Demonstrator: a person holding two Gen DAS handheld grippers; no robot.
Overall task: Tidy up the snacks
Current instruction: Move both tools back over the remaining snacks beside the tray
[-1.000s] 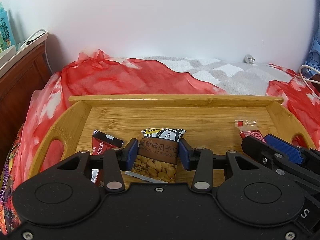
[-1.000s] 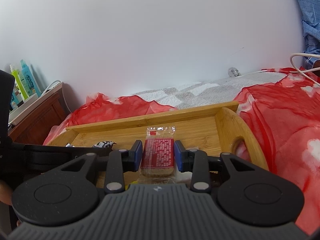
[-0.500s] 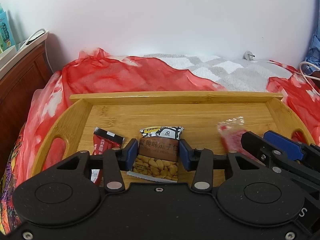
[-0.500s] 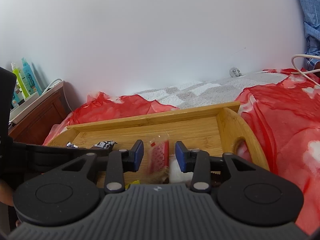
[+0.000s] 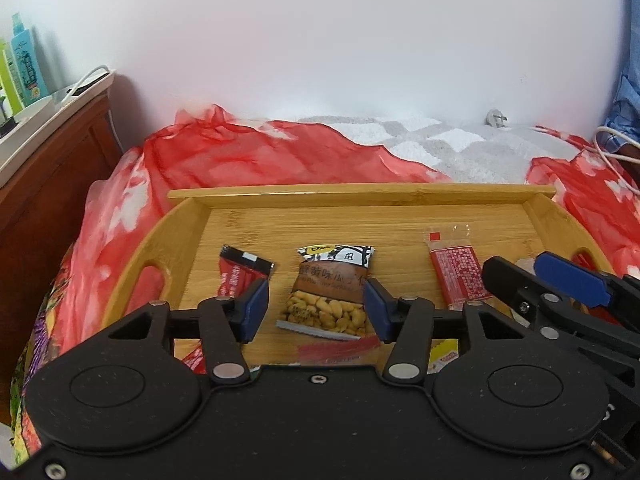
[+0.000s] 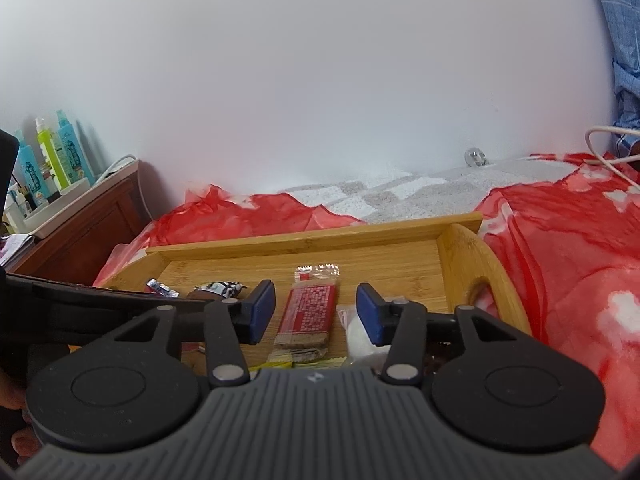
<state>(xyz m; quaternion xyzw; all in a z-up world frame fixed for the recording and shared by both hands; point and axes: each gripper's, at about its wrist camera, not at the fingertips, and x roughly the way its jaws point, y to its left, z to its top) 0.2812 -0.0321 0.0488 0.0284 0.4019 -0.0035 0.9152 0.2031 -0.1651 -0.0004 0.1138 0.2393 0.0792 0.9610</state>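
Note:
A bamboo tray (image 5: 360, 196) lies on the bed. A peanut packet (image 5: 330, 292) lies flat in its middle, between the jaws of my left gripper (image 5: 316, 306), which is open and apart from it. A red-and-black sachet (image 5: 240, 274) lies to its left. A red cracker packet (image 6: 308, 310) lies on the tray between the jaws of my open right gripper (image 6: 316, 310), and shows in the left wrist view (image 5: 456, 274) too. The tray also shows in the right wrist view (image 6: 320, 236).
Loose snacks, among them a white wrapped piece (image 6: 356, 336) and yellow wrappers (image 5: 442, 356), lie before the tray's near edge. Red cloth (image 5: 248, 156) covers the bed around the tray. A wooden nightstand (image 5: 44, 148) with bottles stands at left. A white cable (image 6: 604, 152) lies at right.
Both grippers opened and drew back. The peanut packet and the red cracker packet were let go and now lie flat on the tray.

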